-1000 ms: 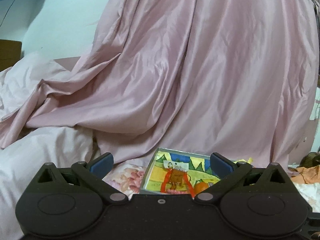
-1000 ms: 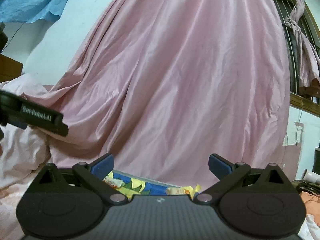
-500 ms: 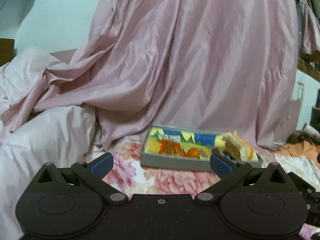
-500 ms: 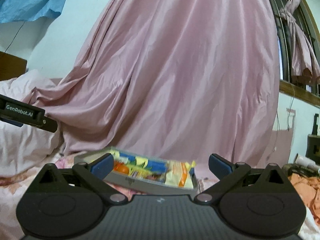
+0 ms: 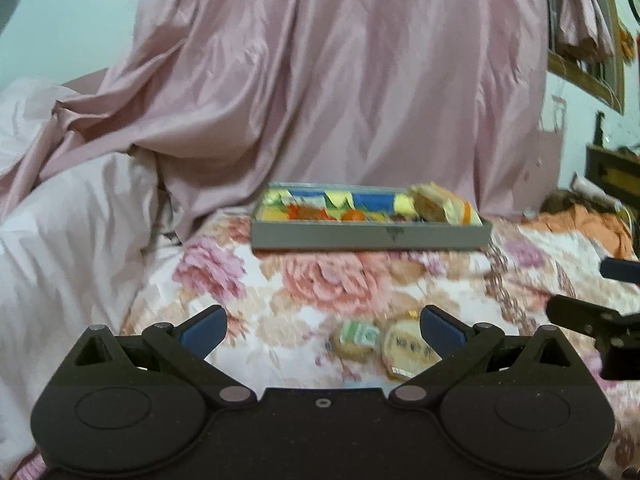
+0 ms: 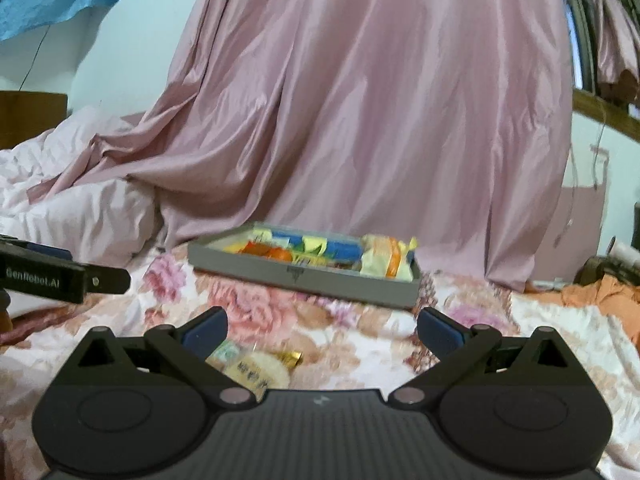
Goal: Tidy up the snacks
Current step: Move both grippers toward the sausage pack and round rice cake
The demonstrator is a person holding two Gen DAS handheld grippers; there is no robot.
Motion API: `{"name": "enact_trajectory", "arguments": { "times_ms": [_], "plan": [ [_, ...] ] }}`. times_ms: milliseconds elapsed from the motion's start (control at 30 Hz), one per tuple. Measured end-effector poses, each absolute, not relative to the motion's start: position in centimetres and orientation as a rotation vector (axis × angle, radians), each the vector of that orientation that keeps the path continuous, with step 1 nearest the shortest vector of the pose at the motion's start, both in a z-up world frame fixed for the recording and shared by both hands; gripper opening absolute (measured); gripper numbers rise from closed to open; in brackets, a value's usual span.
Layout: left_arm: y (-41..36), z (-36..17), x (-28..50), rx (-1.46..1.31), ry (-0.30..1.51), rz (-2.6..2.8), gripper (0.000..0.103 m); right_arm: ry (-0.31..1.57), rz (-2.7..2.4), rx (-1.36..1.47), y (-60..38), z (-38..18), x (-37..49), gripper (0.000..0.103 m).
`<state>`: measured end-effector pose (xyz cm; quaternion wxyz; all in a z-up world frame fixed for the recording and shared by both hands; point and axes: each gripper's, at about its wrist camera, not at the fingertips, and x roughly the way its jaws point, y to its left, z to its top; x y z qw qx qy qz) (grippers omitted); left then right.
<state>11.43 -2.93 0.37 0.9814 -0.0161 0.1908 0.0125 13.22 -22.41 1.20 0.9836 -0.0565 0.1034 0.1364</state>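
Still empty and spread wide, the left gripper [image 5: 322,326] and right gripper [image 6: 322,326] hover short of the grey tray [image 5: 370,236], where two loose snack packets [image 5: 382,342] could slip on the soft floral bedspread [image 5: 312,284].

"GenRobot.AI" stands in pale letters on the side of the left gripper [image 6: 60,276]. The round snack packet [image 5: 408,350] near the bed's front edge carries dark print, too blurred to read.
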Motion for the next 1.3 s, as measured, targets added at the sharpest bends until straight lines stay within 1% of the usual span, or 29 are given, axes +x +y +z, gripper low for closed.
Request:
{"name": "enact_trajectory", "arguments": {
  "times_ms": [367,833,1167,1300],
  "plan": [
    [-3.4,-2.6,12.2,0.002,0.509,-0.067,0.102,0.427,0.301,-0.168,-20.8,-1.1,15.0,0.103],
    [-3.4,-4.9,14.1,0.045,0.617,-0.121,0.102,0.574,0.304,-0.182,-20.4,-2.7,16.6,0.103],
    [-5.2,-6.2,16.2,0.097,0.660,-0.267,0.102,0.681,0.326,-0.073,-22.1,-3.0,19.8,0.103],
    [-6.1,-6.7,17.5,0.113,0.687,-0.318,0.102,0.701,0.347,-0.079,-22.3,-3.4,21.3,0.103]
  ]
}}
